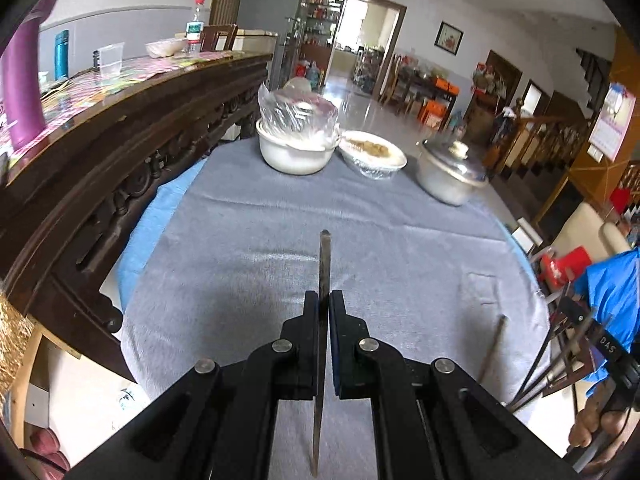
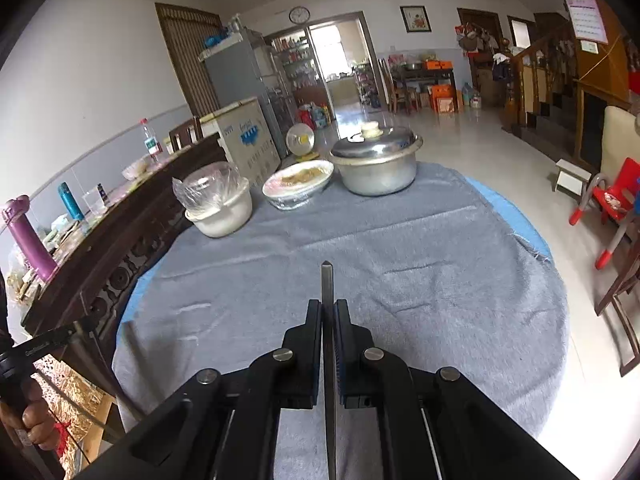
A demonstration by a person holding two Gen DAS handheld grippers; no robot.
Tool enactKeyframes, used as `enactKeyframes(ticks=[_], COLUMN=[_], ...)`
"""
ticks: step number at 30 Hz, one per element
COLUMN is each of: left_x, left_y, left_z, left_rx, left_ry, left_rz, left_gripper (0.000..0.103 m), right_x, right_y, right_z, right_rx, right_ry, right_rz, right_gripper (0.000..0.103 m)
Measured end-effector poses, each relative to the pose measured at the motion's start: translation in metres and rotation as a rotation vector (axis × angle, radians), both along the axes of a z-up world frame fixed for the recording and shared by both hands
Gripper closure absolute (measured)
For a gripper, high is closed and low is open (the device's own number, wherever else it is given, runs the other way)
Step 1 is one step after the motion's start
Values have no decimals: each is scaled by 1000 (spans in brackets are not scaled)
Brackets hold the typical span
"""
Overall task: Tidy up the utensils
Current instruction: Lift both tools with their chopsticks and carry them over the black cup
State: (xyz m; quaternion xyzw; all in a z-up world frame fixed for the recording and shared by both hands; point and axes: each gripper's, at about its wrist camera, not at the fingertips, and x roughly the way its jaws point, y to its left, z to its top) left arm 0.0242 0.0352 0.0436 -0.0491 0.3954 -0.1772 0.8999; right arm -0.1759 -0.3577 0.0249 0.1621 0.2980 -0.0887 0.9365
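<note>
While our left gripper (image 1: 324, 300) pinches one metal chopstick (image 1: 323, 264) tight, our right gripper (image 2: 328, 308) pinches another chopstick (image 2: 326, 280) tight too. Both sticks hang over the gray cloth (image 2: 400, 272). At the cloth's far edge sit a white bowl (image 2: 222, 216), a wrapped dish (image 2: 298, 184) and a lidded metal pot (image 2: 376, 164).

Round table (image 2: 440, 320) covered by a grey cloth (image 1: 280, 220). Beyond the claw, at the far edge: a white bowl (image 2: 224, 216), a film-covered dish (image 2: 296, 188), a lidded metal pot (image 2: 376, 168).
</note>
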Motion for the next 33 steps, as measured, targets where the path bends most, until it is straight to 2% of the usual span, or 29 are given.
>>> enactKeyframes(ticks=[4, 11, 24, 33], left_x=[-20, -46, -78, -96], left_y=[9, 12, 13, 17], left_z=[8, 18, 42, 61], left_rx=[-28, -29, -36, -57], left_ry=[-22, -65, -130, -180], left_rz=[11, 14, -13, -23], left_gripper=[98, 98, 98, 98], right_x=[-16, -36, -61, -78], right_y=[5, 13, 13, 13], right_z=[8, 17, 22, 38], right_rx=[1, -9, 2, -8], right_ry=[-32, -72, -113, -168], right_rz=[-7, 10, -1, -7], right_gripper=[96, 96, 96, 96])
